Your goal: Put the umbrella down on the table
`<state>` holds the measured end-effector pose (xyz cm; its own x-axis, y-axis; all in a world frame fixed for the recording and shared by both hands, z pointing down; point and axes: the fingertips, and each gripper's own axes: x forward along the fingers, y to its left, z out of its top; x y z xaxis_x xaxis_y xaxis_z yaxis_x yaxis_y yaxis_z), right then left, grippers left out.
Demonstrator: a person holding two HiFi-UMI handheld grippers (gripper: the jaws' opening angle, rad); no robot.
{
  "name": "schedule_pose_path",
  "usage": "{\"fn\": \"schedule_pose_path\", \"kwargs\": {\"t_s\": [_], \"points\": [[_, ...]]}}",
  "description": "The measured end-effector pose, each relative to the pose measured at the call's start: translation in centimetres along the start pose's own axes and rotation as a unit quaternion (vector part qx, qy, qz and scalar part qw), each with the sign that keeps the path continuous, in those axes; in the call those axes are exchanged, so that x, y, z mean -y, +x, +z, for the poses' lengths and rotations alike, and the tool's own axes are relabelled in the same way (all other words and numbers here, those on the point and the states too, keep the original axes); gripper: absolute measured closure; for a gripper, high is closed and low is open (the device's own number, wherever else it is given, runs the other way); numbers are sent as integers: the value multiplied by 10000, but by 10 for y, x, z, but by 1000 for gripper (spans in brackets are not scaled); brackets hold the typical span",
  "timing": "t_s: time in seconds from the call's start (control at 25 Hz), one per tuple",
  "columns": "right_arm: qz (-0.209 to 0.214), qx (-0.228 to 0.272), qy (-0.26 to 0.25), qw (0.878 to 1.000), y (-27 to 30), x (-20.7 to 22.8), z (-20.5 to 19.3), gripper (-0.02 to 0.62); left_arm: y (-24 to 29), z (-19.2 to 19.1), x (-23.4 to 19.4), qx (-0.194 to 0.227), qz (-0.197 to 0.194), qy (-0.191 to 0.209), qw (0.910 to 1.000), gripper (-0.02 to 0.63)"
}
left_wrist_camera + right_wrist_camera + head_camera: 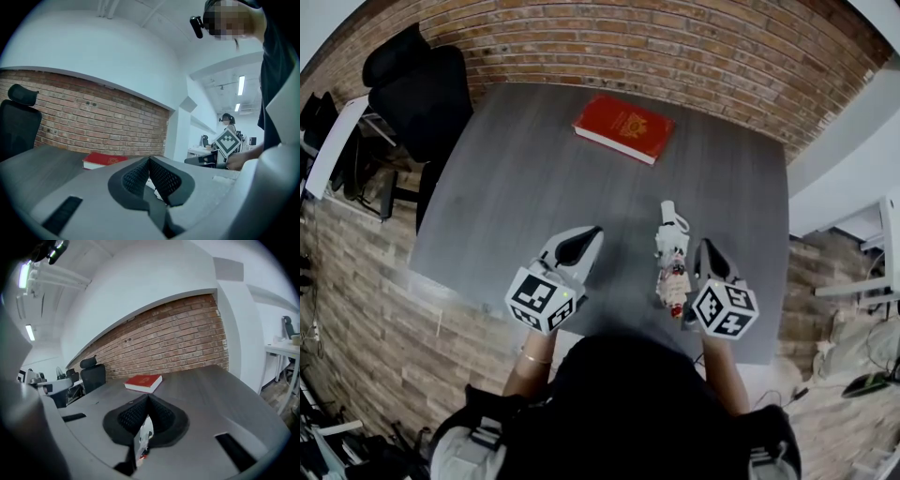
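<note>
The folded umbrella, white with red print, lies lengthwise on the grey table near its front edge. My right gripper hovers just right of it, jaws shut with nothing between them. In the right gripper view its jaws meet at the tips, and a strip of the umbrella shows in the gap beneath them. My left gripper is left of the umbrella and apart from it. Its jaws are shut and empty.
A red book lies flat at the far side of the table. A black office chair stands at the table's far left corner. A brick wall runs behind the table. The person's body is at the front edge.
</note>
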<state>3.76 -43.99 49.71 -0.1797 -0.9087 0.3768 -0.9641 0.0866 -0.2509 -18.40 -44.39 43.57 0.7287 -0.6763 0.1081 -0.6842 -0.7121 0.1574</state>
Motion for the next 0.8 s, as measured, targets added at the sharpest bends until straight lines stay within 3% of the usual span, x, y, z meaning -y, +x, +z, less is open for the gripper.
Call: {"fn": "schedule_pose_path", "kwargs": {"t_s": [0.8], "points": [[281, 270, -603, 9974, -26, -30, 15, 600, -27, -9, 14, -30, 238, -24, 9997, 604]]}}
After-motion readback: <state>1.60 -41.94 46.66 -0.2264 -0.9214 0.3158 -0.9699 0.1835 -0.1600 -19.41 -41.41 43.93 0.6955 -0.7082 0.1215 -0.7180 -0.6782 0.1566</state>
